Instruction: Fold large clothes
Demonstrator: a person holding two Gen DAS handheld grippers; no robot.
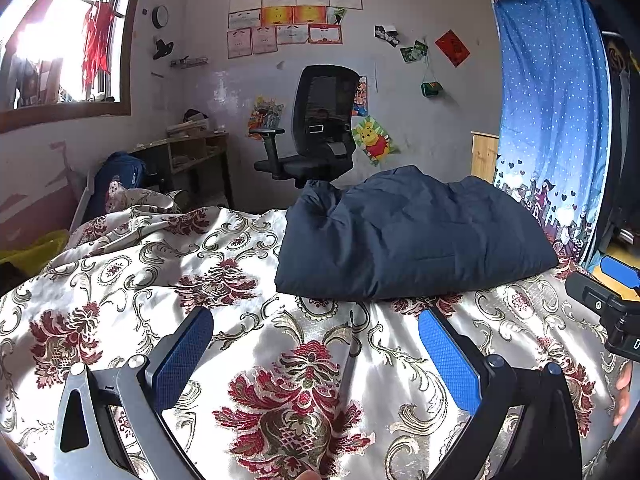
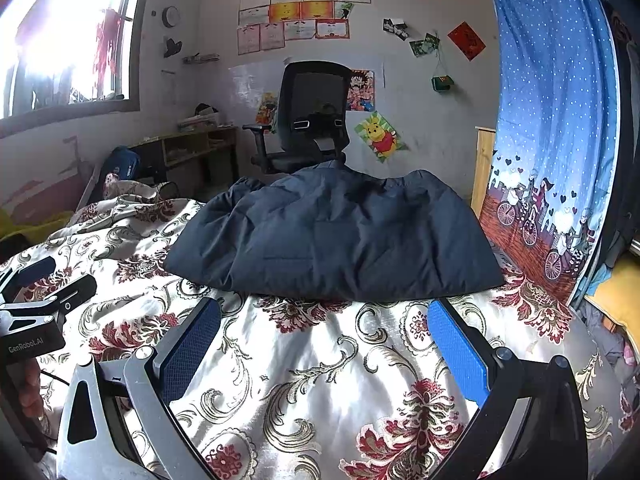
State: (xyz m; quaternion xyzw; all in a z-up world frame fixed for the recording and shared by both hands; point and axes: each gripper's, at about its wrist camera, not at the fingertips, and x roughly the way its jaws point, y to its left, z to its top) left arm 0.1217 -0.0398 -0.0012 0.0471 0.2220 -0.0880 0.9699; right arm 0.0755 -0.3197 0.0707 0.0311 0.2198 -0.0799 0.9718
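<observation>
a dark navy padded jacket (image 1: 408, 236) lies folded in a thick bundle on the bed, on top of the floral bedspread (image 1: 248, 344). it sits toward the far edge of the bed, and its near edge makes a nearly straight line across the cover. in the right wrist view the same jacket (image 2: 336, 236) is almost in the middle of the picture.

the left gripper (image 1: 316, 352) hangs over the bedspread, near the jacket but apart from it. its two blue pads are spread wide and nothing is between them, only the flower pattern of the cover. the right gripper (image 2: 324, 344) is in the same posture: pads wide apart, holding nothing, just in front of the near edge of the jacket and not touching it. each gripper also shows at the side of the other camera's picture, so the two are beside each other.

behind the bed stands a black office chair (image 1: 320, 128) against the wall, with a winnie the pooh poster (image 1: 374, 142) beside it. a blue curtain (image 1: 556, 120) with white dots hangs on the right, and a window (image 1: 60, 40) with strong light is on the left
</observation>
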